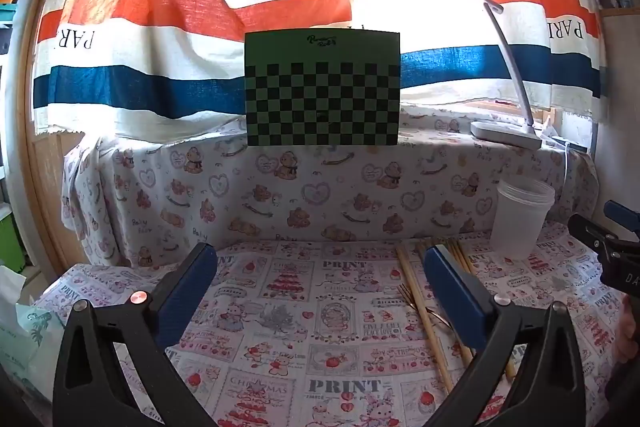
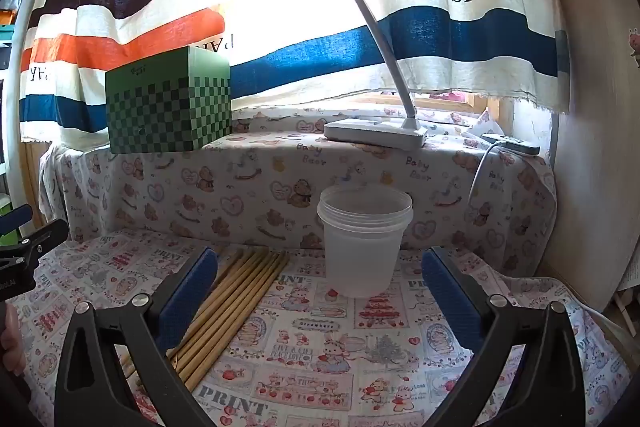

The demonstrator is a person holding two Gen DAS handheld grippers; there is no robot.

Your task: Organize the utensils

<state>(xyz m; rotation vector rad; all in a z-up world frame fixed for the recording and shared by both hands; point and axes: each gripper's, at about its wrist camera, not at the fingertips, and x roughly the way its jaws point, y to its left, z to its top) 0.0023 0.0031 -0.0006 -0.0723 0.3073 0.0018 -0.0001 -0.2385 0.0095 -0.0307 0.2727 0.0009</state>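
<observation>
**A:** What does your left wrist camera give you?

**B:** Your left gripper (image 1: 320,291) hangs over the table (image 1: 280,307) with its blue fingers (image 1: 188,291) spread wide apart and nothing between them. The table wears a cloth printed with bears, strawberries and the word PRINT. Just inside your right-hand finger lie the chopsticks (image 1: 420,315): long, thin, pale bamboo sticks, lying side by side and running away from you. A fork (image 1: 406,293) with a golden tint lies among them, tines pointing away; its handle is hidden under the sticks and the finger. Beyond the sticks and to their right a cloudy plastic cup (image 1: 520,223) stands upright. Your right gripper (image 1: 608,247) pokes in at the right edge. On the covered ledge behind stand a green checkered box (image 1: 322,87) and a white desk lamp (image 1: 506,135).

**A:** And the right wrist camera?

**B:** Your right gripper (image 2: 320,291) is likewise wide apart and empty. The chopsticks (image 2: 236,303) show better here: a tidy bundle of matching tan sticks, lying flat and slanting under your left-hand finger (image 2: 188,295). The cup (image 2: 362,243) stands between the two fingers further off, empty, just right of the sticks' far ends. Your left gripper (image 2: 32,243) shows at the left edge.
</observation>
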